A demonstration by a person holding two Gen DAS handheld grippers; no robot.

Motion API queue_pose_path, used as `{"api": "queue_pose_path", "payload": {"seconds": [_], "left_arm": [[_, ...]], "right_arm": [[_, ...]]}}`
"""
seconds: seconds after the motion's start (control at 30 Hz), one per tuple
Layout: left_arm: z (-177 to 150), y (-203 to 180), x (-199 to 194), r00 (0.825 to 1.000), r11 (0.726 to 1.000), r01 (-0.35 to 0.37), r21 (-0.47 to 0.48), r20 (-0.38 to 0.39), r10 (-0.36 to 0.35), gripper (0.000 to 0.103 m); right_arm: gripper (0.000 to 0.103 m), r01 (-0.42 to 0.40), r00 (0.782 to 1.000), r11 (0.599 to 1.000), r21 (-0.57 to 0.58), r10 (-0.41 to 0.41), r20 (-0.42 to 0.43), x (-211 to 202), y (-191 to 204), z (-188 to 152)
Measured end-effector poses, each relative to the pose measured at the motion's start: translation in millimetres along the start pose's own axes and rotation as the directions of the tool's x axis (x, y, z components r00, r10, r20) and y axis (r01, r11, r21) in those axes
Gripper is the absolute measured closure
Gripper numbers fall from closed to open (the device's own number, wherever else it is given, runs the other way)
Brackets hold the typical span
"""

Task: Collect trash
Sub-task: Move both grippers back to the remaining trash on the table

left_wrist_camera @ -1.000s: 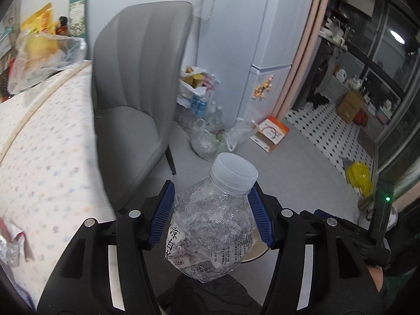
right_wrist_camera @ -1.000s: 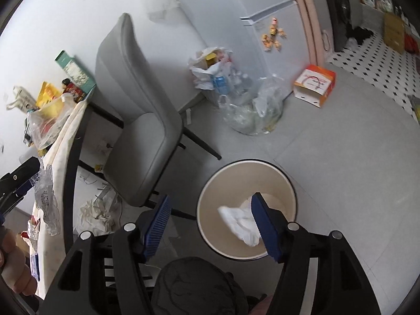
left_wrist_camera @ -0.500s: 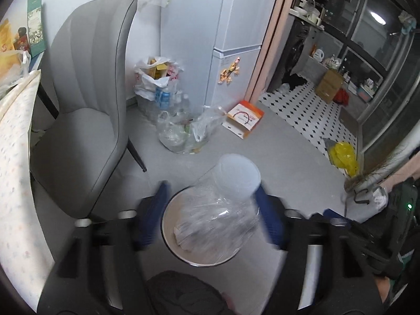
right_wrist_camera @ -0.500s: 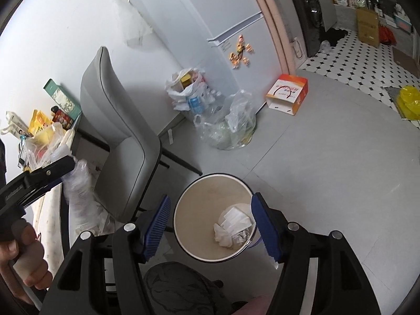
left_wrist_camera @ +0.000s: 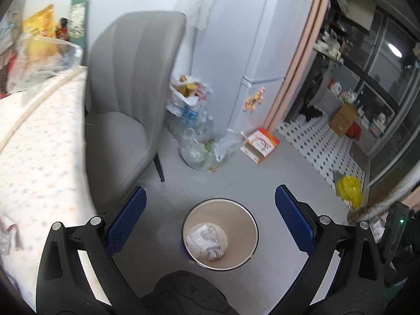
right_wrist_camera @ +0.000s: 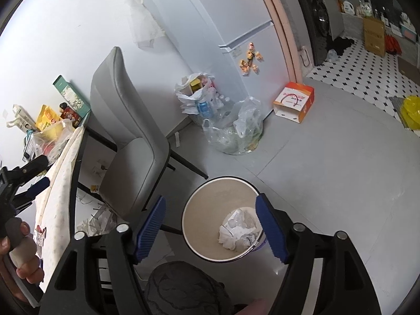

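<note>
A round beige trash bin (left_wrist_camera: 246,218) stands on the grey floor; it also shows in the right wrist view (right_wrist_camera: 204,210). Inside lie the clear plastic bottle (left_wrist_camera: 207,235) and crumpled white paper (left_wrist_camera: 215,252), seen as a white heap (right_wrist_camera: 240,229) in the right wrist view. My left gripper (left_wrist_camera: 210,220) is open and empty, high above the bin. My right gripper (right_wrist_camera: 210,225) is open and empty over the bin. The left gripper also shows at the left edge of the right wrist view (right_wrist_camera: 29,176), by the table.
A grey chair (left_wrist_camera: 126,110) stands left of the bin, beside a table with a dotted cloth (left_wrist_camera: 34,152). Plastic bags of trash (left_wrist_camera: 202,149) and an orange-white box (left_wrist_camera: 260,145) lie by the fridge (left_wrist_camera: 236,52). Paper scraps (right_wrist_camera: 97,218) lie under the chair.
My left gripper carried the bottle from beside the table to over the bin, opened, and the bottle dropped in. The right gripper rose a little above the bin.
</note>
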State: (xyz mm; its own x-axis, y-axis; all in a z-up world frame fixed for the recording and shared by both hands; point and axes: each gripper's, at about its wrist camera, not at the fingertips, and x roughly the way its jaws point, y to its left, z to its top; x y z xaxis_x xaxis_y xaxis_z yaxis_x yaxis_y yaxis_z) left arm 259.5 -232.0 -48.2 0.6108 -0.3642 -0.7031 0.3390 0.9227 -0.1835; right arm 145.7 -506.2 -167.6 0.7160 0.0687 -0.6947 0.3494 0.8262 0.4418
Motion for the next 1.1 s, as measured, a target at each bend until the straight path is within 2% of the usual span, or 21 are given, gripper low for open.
{"api": "queue_pose_path", "payload": {"seconds": [0.23,0.33,0.47,0.6,0.77,0.93,1.03,1.1], "left_arm": [[0,35,-57,0.991,0.998,-0.034,-0.06,0.13,0.042,0.006],[-1,55,-82,0.978,0.991,-0.057,-0.121,0.192,0.08,0.006],[-8,80,-111,0.959,0.979,-0.062,-0.196,0.259,0.113,0.006],[-15,107,-130,0.944,0.958,-0.12,-0.26,0.268,0.191,0.006],[-27,135,-149,0.916,0.929,-0.198,-0.313,0.278,0.289,0.006],[-44,161,-175,0.902,0.929,-0.174,-0.327,0.324,0.283,0.006],[-54,177,-187,0.902,0.932,-0.169,-0.319,0.33,0.277,0.006],[-61,188,-193,0.901,0.926,-0.2,-0.32,0.311,0.302,0.006]], "right_arm": [[0.008,-0.031,0.997,0.996,-0.081,0.036,0.07,-23,45,2],[0.007,-0.05,0.993,0.991,-0.122,0.063,0.104,-33,70,0],[0.007,-0.078,0.99,0.979,-0.187,0.098,0.103,-40,104,-3],[0.007,-0.102,0.988,0.964,-0.247,0.128,0.089,-44,134,-8],[0.007,-0.04,0.985,0.951,-0.305,0.088,0.148,-53,172,-18],[0.007,-0.094,0.978,0.933,-0.348,0.151,0.141,-61,204,-28],[0.007,-0.136,0.97,0.912,-0.387,0.202,0.136,-64,224,-38],[0.007,-0.185,0.962,0.893,-0.409,0.25,0.11,-63,237,-44]]}}
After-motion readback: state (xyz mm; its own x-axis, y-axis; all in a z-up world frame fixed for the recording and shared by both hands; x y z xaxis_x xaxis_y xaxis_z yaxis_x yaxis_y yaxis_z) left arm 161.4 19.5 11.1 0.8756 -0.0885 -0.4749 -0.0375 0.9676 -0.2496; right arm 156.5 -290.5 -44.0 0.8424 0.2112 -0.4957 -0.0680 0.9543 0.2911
